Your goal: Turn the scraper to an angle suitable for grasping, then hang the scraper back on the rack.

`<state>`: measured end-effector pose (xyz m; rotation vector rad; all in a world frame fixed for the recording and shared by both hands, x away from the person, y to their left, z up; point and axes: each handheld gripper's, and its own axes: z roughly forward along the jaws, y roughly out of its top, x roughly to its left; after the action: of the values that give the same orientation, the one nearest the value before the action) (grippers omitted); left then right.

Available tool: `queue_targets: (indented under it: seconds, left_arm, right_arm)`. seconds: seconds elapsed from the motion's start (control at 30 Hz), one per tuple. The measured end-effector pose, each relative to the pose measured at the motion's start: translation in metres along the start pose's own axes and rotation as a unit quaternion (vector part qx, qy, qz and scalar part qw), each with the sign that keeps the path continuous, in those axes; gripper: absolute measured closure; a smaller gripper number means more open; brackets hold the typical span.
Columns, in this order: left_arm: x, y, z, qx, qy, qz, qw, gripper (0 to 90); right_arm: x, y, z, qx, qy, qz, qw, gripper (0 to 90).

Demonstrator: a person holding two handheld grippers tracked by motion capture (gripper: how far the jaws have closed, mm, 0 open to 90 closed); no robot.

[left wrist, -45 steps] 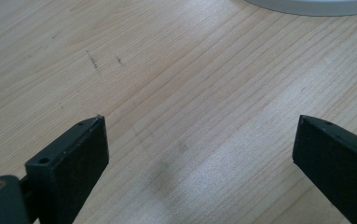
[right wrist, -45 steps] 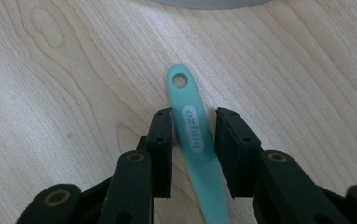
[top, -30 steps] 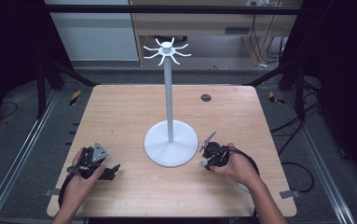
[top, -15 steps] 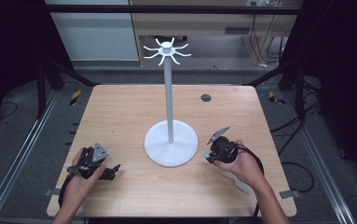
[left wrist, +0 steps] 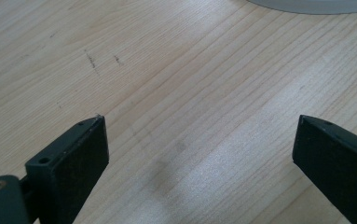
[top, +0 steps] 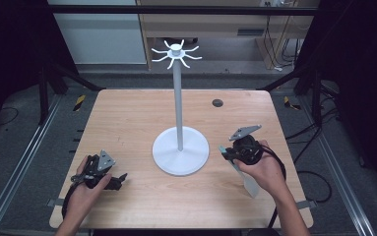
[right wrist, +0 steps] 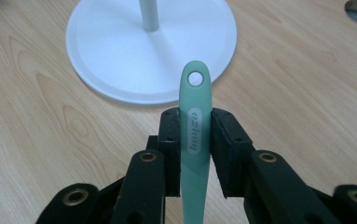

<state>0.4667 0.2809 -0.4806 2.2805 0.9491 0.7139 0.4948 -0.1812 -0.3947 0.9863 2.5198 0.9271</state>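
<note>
A white stand with a ring of hooks at its top rises from a round base at the table's middle. My right gripper, just right of the base, is shut on the pale green handle of a utensil. The handle's hanging hole points toward the base. The utensil's pale blade sticks out behind the hand. My left gripper rests near the table's front left and is open. Bare wood shows between its jaws.
A small dark hole sits in the wooden table behind and to the right of the stand. Metal rails run along both sides of the table. A yellow-and-black item lies on the floor at the left.
My right gripper has moved a little right and away from me with the utensil, its top plate tilting up. The left gripper has stayed still.
</note>
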Motion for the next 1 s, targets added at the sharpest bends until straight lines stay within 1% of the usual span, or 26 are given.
queue_targets:
  seconds: [0.13, 0.17, 0.27, 0.33, 0.4, 0.47, 0.5, 0.53, 0.63, 0.7, 0.83, 0.87, 1.0]
  left_arm:
    - [0.000, 0.000, 0.000, 0.000, 0.000, 0.000, 1.0000, 3.2]
    - [0.000, 0.000, 0.000, 0.000, 0.000, 0.000, 1.0000, 3.2]
    - [0.000, 0.000, 0.000, 0.000, -0.001, 0.000, 1.0000, 3.2]
    - [0.000, 0.000, 0.000, 0.000, 0.000, 0.000, 1.0000, 3.3]
    - [0.000, 0.000, -0.001, 0.000, 0.001, -0.001, 1.0000, 3.2]
    - [0.001, -0.001, -0.001, -0.001, 0.000, -0.002, 1.0000, 3.2]
    - [0.001, -0.001, -0.001, -0.001, 0.000, -0.002, 1.0000, 3.2]
    - [0.001, -0.001, 0.000, -0.003, 0.000, -0.004, 1.0000, 3.2]
    - [0.001, 0.000, -0.001, 0.000, -0.001, -0.001, 1.0000, 3.3]
    - [0.001, -0.001, 0.000, -0.003, 0.000, -0.004, 1.0000, 3.3]
    - [0.000, -0.001, 0.000, -0.002, 0.000, -0.005, 1.0000, 3.3]
    - [0.001, -0.001, -0.001, 0.000, 0.000, -0.003, 1.0000, 3.3]
    - [0.000, -0.001, 0.000, -0.002, 0.001, -0.003, 1.0000, 3.2]
  right_arm:
    - [0.000, 0.007, -0.009, -0.020, -0.004, 0.000, 0.9998, 74.4]
    - [0.000, 0.010, -0.014, -0.032, -0.009, 0.000, 0.9994, 74.4]
    - [0.001, 0.014, -0.020, -0.047, -0.011, 0.005, 0.9988, 74.4]
    - [0.000, 0.016, -0.022, -0.050, -0.011, 0.004, 0.9987, 74.4]
    - [-0.001, 0.019, -0.026, -0.062, -0.015, 0.006, 0.9979, 74.4]
    - [-0.001, 0.020, -0.028, -0.065, -0.018, 0.007, 0.9977, 74.4]
    - [-0.003, 0.022, -0.031, -0.075, -0.021, 0.014, 0.9969, 74.4]
    - [-0.003, 0.022, -0.031, -0.075, -0.021, 0.014, 0.9969, 74.4]
    - [-0.007, 0.025, -0.037, -0.091, -0.027, 0.024, 0.9952, 74.4]
    - [-0.007, 0.025, -0.038, -0.092, -0.027, 0.024, 0.9951, 74.4]
    - [-0.007, 0.028, -0.043, -0.109, -0.028, 0.030, 0.9932, 74.4]
    - [-0.007, 0.030, -0.046, -0.117, -0.029, 0.031, 0.9922, 74.4]
    - [-0.006, 0.034, -0.051, -0.126, -0.034, 0.029, 0.9910, 74.4]
